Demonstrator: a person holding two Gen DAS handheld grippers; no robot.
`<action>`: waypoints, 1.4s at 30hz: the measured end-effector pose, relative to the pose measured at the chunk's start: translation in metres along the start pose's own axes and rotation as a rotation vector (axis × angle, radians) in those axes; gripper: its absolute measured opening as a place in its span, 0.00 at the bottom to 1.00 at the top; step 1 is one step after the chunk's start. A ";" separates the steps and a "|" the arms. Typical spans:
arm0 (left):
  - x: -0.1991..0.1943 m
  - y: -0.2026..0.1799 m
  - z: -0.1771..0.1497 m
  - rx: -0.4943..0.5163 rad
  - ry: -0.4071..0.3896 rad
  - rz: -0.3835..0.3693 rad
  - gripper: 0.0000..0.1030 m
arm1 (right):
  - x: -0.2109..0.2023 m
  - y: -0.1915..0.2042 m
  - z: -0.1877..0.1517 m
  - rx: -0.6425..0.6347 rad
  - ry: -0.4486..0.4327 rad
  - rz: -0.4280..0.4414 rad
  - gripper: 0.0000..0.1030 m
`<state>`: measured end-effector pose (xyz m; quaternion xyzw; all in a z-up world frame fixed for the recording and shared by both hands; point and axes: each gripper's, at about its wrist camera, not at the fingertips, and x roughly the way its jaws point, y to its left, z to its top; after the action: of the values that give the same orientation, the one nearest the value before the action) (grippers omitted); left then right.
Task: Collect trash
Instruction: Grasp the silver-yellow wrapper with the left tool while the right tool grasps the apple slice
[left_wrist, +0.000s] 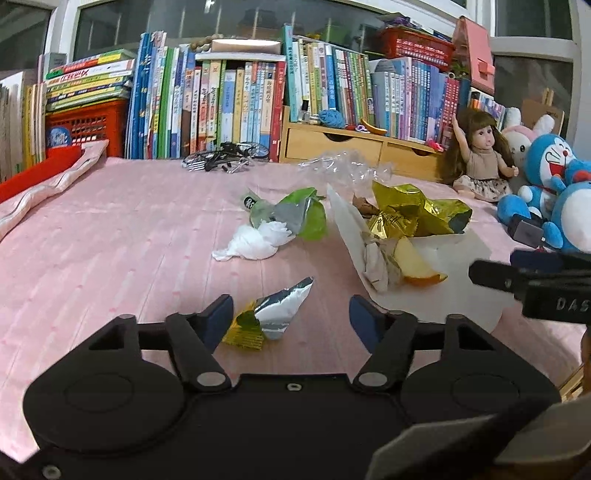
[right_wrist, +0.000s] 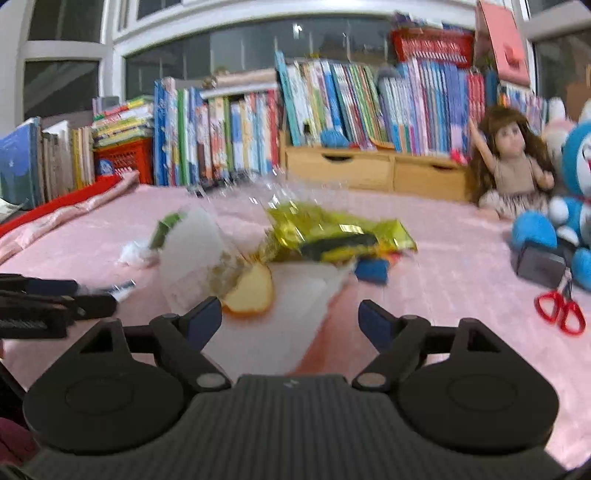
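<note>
A small foil wrapper (left_wrist: 275, 314) lies on the pink cloth (left_wrist: 110, 229), between the left gripper's (left_wrist: 291, 319) spread, untouching fingers. Right of it, white paper (left_wrist: 424, 306) holds an apple slice (left_wrist: 419, 264). The right gripper (right_wrist: 291, 319) hangs open above the paper's near edge.

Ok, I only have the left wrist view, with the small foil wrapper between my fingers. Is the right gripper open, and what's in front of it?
Observer: The right gripper is open, nothing gripped; the near edge of the white paper lies between its fingers.
Operator: Any trash past the yellow wrapper that I can't see?
Observer: A small blue piece sits by the yellow wrapper, at its near right edge; too blurred to identify.
Operator: Anything to avoid there?
Observer: Red-handled scissors lie on the pink cover, in front of the blue plush toy.
</note>
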<state>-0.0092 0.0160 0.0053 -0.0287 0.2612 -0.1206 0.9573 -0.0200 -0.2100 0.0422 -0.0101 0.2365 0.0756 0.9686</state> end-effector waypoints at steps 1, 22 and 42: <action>0.002 -0.001 0.001 0.006 0.000 0.001 0.60 | 0.001 0.004 0.003 -0.010 -0.003 0.012 0.85; 0.015 0.000 -0.001 0.051 0.021 0.044 0.32 | 0.051 0.044 0.000 -0.185 0.108 0.021 0.44; -0.011 -0.012 -0.008 0.089 -0.044 0.031 0.40 | 0.042 0.030 0.004 -0.049 0.096 0.023 0.60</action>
<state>-0.0247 0.0067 0.0049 0.0150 0.2347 -0.1165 0.9649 0.0144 -0.1742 0.0270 -0.0349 0.2810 0.0919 0.9546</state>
